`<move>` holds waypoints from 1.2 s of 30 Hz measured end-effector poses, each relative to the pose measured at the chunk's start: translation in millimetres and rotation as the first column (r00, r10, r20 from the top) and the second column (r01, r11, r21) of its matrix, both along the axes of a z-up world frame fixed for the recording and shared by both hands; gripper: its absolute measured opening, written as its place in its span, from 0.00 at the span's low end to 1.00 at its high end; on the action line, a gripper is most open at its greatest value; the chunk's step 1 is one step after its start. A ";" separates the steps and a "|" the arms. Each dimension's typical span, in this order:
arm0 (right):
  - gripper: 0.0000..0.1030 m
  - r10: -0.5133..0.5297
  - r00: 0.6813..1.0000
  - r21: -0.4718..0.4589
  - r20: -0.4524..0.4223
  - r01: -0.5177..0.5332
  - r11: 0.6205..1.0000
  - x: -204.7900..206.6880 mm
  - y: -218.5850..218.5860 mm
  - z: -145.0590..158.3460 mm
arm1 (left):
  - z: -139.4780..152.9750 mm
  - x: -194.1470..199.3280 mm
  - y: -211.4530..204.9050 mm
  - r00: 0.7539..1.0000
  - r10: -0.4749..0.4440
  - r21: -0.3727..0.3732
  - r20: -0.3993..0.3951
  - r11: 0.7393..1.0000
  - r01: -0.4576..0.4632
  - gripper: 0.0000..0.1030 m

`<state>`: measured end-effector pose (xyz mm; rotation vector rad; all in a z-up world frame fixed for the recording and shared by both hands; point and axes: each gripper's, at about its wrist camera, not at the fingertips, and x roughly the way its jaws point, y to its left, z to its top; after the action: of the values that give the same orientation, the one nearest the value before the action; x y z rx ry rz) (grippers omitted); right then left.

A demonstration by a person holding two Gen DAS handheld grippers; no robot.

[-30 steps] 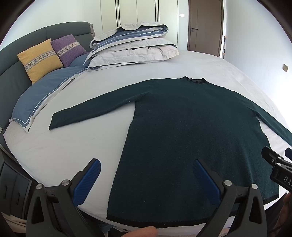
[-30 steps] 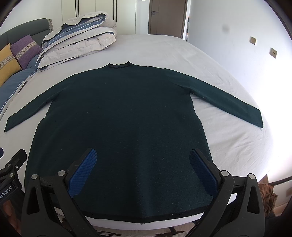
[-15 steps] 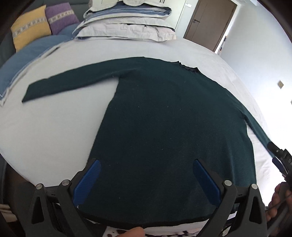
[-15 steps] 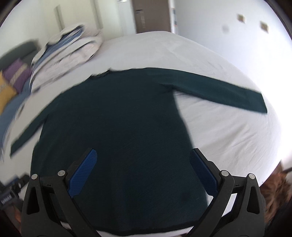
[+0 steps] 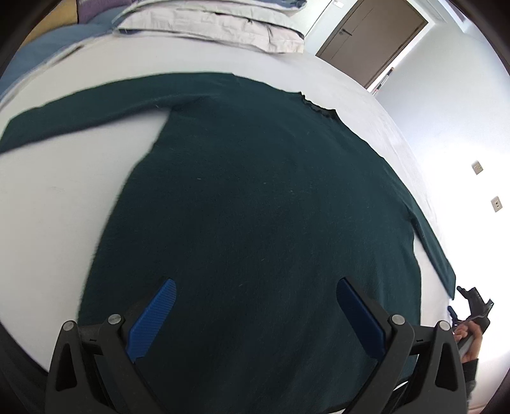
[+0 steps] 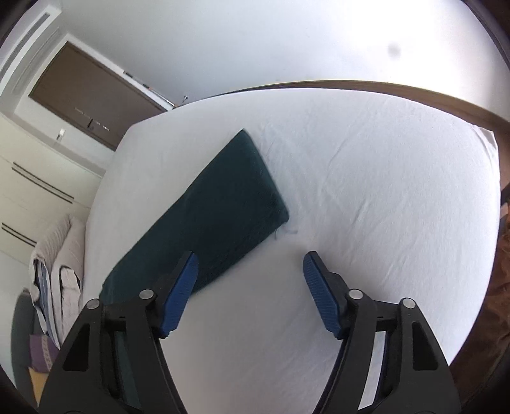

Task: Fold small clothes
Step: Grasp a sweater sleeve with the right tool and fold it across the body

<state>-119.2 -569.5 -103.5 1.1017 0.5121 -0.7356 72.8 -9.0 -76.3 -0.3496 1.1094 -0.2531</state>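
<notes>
A dark green knit sweater (image 5: 255, 203) lies flat on the white bed (image 5: 47, 223), sleeves spread to both sides. My left gripper (image 5: 255, 315) hangs open above the sweater's lower body, nothing between its blue pads. In the right wrist view the sweater's right sleeve (image 6: 216, 203) lies across the sheet, its cuff end toward the middle of the picture. My right gripper (image 6: 250, 286) is over the sheet beside that cuff, its jaws closing with only bare sheet between them; the left pad overlaps the sleeve's edge in the picture. That right gripper (image 5: 471, 305) also shows at the left wrist view's right edge, in a hand.
Folded grey and blue bedding (image 5: 216, 22) is stacked at the head of the bed. A brown door (image 5: 369, 35) stands beyond. The bed's far corner and edge (image 6: 484, 140) drop to a dark floor. White wardrobe doors (image 6: 35, 178) line the wall.
My right gripper swung right from over the sweater's body to the right sleeve's cuff, rolled, and its jaws narrowed. My left gripper sank closer over the lower body and tilted down.
</notes>
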 end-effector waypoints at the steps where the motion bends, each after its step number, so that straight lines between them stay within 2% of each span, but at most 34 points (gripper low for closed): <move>1: 0.63 0.003 1.000 -0.003 0.008 -0.003 1.000 3.3 -7.0 -0.7 | -3.6 3.2 -2.3 1.000 -0.005 -0.007 -0.008 1.000 0.005 1.00; 4: 0.60 0.024 0.999 -0.004 0.029 -0.024 1.000 17.6 -19.3 -4.5 | -9.4 11.7 -10.2 0.999 -0.024 -0.044 -0.025 0.999 0.023 1.00; 5: 0.54 0.033 0.999 0.000 0.032 -0.033 0.999 22.6 -22.8 -6.8 | -9.4 14.2 -7.1 0.999 -0.027 -0.059 -0.029 0.998 0.025 1.00; 7: 0.40 0.038 0.999 0.014 0.035 -0.039 0.999 33.2 -28.9 -10.3 | -10.1 17.7 -8.6 0.999 -0.036 -0.102 -0.030 0.994 0.033 1.00; 9: 0.13 0.034 0.999 0.029 0.027 -0.034 0.999 39.6 -42.4 -13.9 | -8.8 21.4 -9.3 0.999 -0.041 -0.125 -0.022 0.991 0.038 0.99; 10: 0.09 0.035 0.999 0.024 0.015 -0.036 0.999 43.4 -41.9 -14.9 | -6.7 20.5 -8.1 0.999 -0.043 -0.129 -0.016 0.991 0.040 0.98; 12: 0.08 0.051 0.999 -0.020 -0.015 -0.051 0.999 60.2 -47.1 -7.4 | -4.8 24.9 -6.1 0.999 -0.051 -0.135 0.000 0.990 0.050 0.92; 14: 0.07 0.092 0.994 -0.086 -0.056 -0.096 0.992 86.1 -37.5 13.0 | -3.8 32.6 -3.9 0.998 -0.060 -0.146 0.000 0.987 0.060 0.79; 16: 0.07 0.157 0.984 -0.154 -0.085 -0.169 0.974 124.4 -11.8 36.7 | -4.2 41.6 -0.2 0.998 -0.067 -0.158 0.001 0.985 0.066 0.73; 18: 0.07 0.247 0.962 -0.221 -0.113 -0.267 0.938 167.3 13.7 59.0 | -3.5 47.3 4.3 0.998 -0.066 -0.164 0.009 0.984 0.067 0.73; 20: 0.07 0.348 0.927 -0.277 -0.143 -0.375 0.885 217.6 47.8 77.4 | -1.2 54.7 10.1 0.998 -0.061 -0.174 0.023 0.983 0.064 0.73; 22: 0.07 0.453 0.876 -0.311 -0.165 -0.482 0.819 272.6 91.8 91.8 | 1.9 60.8 18.2 0.998 -0.049 -0.192 0.036 0.980 0.054 0.73; 26: 0.07 0.630 0.748 -0.317 -0.208 -0.661 0.681 363.4 197.8 84.3 | 7.9 73.0 36.5 0.998 -0.017 -0.218 0.057 0.976 0.029 0.73; 29: 0.07 0.713 0.662 -0.282 -0.233 -0.747 0.601 411.5 269.9 54.8 | 10.1 80.8 51.0 0.998 0.007 -0.224 0.065 0.975 0.008 0.73; 32: 0.08 0.769 0.586 -0.205 -0.256 -0.810 0.549 440.3 328.1 13.6 | 7.9 89.7 61.3 0.998 0.026 -0.236 0.055 0.972 -0.012 0.73; 33: 0.12 0.779 0.566 -0.175 -0.269 -0.824 0.538 450.5 337.0 -0.6 | 7.1 92.2 62.1 0.998 0.027 -0.239 0.051 0.971 -0.014 0.74; 34: 0.15 0.785 0.555 -0.156 -0.273 -0.831 0.534 454.0 346.4 -13.2 | 5.1 95.5 62.1 0.999 0.028 -0.244 0.045 0.970 -0.017 0.75; 35: 0.22 0.790 0.552 -0.142 -0.266 -0.833 0.534 445.1 367.1 -33.5 | 3.3 99.3 60.6 0.999 0.026 -0.253 0.038 0.967 -0.016 0.78; 36: 0.38 0.803 0.548 -0.127 -0.234 -0.836 0.534 446.4 367.0 -46.2 | 1.7 102.7 57.4 0.999 0.021 -0.262 0.032 0.965 -0.012 0.79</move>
<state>327.2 -202.5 -149.7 0.4638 0.9666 -0.0042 175.5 48.4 -74.6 -0.5876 1.0405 -0.3917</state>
